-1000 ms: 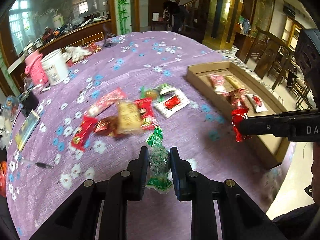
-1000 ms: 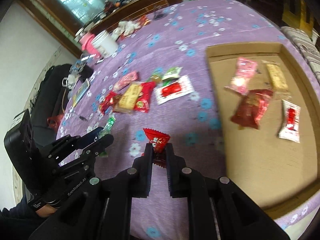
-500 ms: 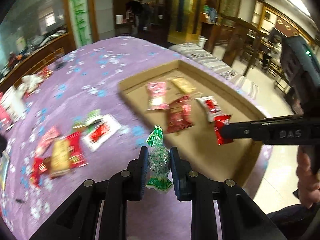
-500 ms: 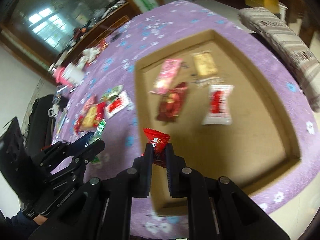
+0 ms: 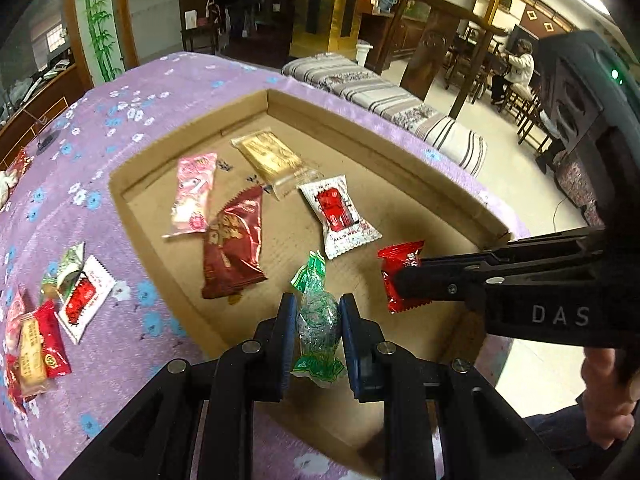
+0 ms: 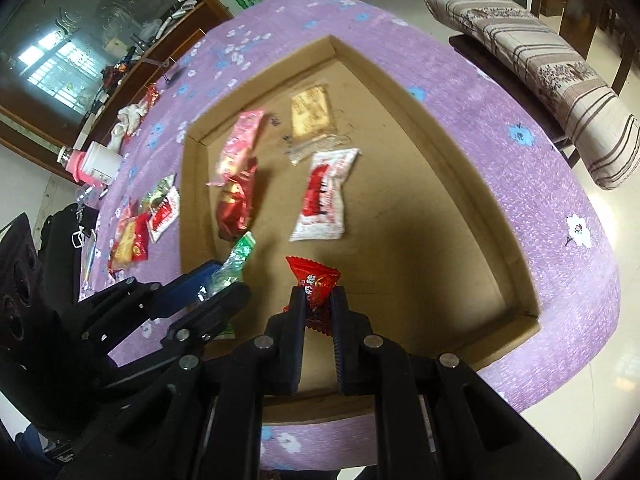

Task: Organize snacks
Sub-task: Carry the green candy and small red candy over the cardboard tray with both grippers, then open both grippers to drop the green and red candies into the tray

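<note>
My left gripper (image 5: pixel 317 312) is shut on a green wrapped candy (image 5: pixel 318 318) and holds it over the near part of the cardboard tray (image 5: pixel 168 280). My right gripper (image 6: pixel 318 300) is shut on a red wrapped candy (image 6: pixel 316 278), also over the tray (image 6: pixel 516 240), just right of the left gripper (image 6: pixel 222 280). In the left wrist view the right gripper (image 5: pixel 404 276) comes in from the right with the red candy (image 5: pixel 394 280). Several snacks lie in the tray: a pink packet (image 5: pixel 192 194), a dark red packet (image 5: pixel 234 244), a gold bar (image 5: pixel 272 160), a white and red packet (image 5: pixel 338 216).
Several loose snacks (image 5: pixel 52 316) lie on the purple flowered tablecloth (image 5: pixel 120 120) left of the tray. A white and pink container (image 6: pixel 94 162) stands further back. A striped cushioned bench (image 6: pixel 540 72) runs beyond the table edge. A person sits at the far right (image 5: pixel 516 72).
Both grippers have moved right from over the loose snacks to over the tray, each still holding its candy. The tray now fills the middle of both views.
</note>
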### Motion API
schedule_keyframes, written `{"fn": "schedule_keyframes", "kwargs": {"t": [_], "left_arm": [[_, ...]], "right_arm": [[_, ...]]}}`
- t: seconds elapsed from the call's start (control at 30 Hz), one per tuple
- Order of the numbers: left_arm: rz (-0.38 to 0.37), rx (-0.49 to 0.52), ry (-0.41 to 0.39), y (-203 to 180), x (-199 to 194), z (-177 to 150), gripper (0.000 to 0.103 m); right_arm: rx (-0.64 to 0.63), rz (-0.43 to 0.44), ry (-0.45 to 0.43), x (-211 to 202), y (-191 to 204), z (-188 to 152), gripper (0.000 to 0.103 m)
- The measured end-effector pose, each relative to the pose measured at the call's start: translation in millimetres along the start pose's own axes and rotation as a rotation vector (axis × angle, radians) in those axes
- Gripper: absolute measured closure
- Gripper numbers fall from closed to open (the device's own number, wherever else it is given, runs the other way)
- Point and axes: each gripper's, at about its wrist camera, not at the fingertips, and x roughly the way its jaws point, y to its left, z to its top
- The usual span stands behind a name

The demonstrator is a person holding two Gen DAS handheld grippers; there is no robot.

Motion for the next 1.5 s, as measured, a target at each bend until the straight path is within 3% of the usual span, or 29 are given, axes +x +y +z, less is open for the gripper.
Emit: {"fn": "schedule_keyframes", "kwargs": {"t": [0.6,1.3,1.5], "left_arm": [[0.135,0.058,0.012,-4.9,24.9,0.0,0.081],[0.159,0.075,0.006,-5.1,25.2,1.2,0.081],[0.166,0.083,-0.007,-6.5,20.1,0.8,0.080]], "right_arm": [[-0.044,-0.010,0.070,22.9,-2.8,16.7,0.091],[-0.050,-0.043,0.034,15.7,-2.2,17.7,0.090],[-0.045,-0.053,0.010,7.3,-2.7,15.6,0.086]]}}
